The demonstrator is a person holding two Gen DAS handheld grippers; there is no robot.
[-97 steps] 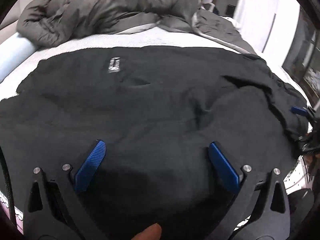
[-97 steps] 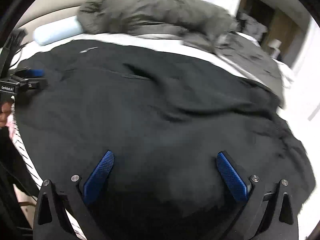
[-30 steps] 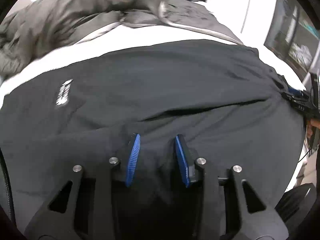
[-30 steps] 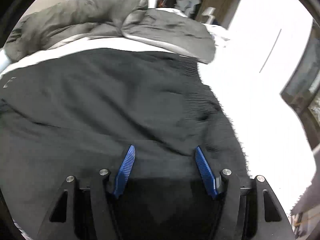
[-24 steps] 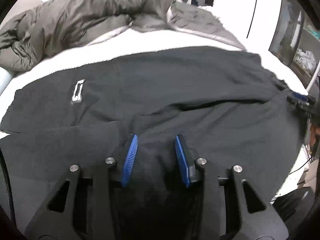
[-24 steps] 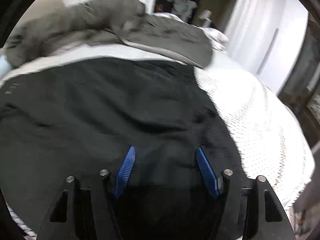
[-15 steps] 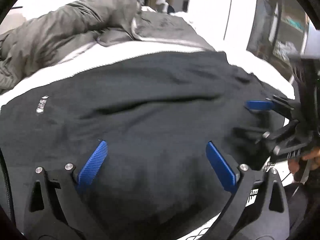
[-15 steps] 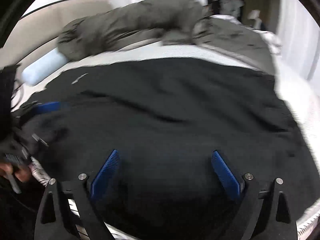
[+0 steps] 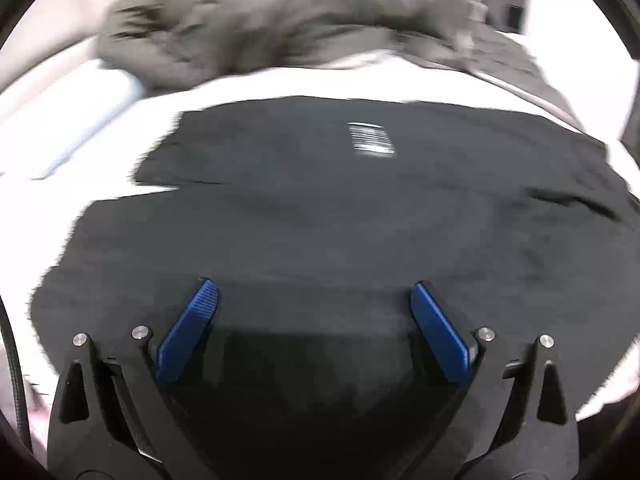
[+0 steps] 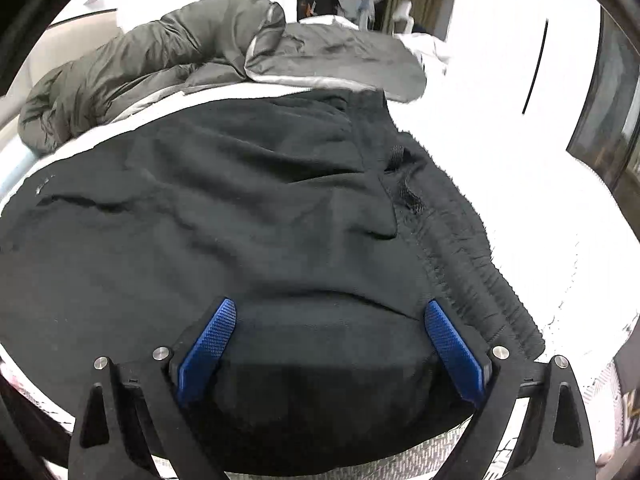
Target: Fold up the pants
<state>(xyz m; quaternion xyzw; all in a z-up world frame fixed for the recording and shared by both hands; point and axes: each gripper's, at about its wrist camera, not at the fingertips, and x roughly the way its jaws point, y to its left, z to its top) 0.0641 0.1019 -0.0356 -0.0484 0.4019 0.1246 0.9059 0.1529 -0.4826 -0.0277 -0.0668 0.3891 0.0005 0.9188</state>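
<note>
The black pants (image 9: 320, 216) lie spread flat on the bed (image 9: 248, 84), folded so that one layer rests on another: in the left wrist view a stepped edge shows at the far left, where the upper layer stops short of the one beneath. Ahead of the left gripper (image 9: 312, 304), well beyond its fingertips, a small white label (image 9: 370, 140) sits on the fabric, blurred. In the right wrist view the gathered waistband (image 10: 460, 248) runs along just past the right-hand fingertip, with a drawstring (image 10: 404, 184) lying further ahead of it, and soft creases cross the cloth in front of the jaws. The right gripper (image 10: 330, 316) hangs over the near part of the pants; its jaws have just been opening and now stand spread wide, blue pads (image 10: 208, 344) apart with only flat cloth beneath the gap, nothing pinched. The left gripper's jaws have likewise just been opening and stand spread wide over the near edge of the fabric, gripping nothing. Beyond the pants, far ahead of both grippers, a rumpled grey duvet (image 10: 168, 60) is heaped along the head of the bed, and a pale blue bolster (image 9: 80, 120) lies ahead to the left of the left gripper. White sheet (image 10: 540, 208) stretches out to the right of the right gripper.
</note>
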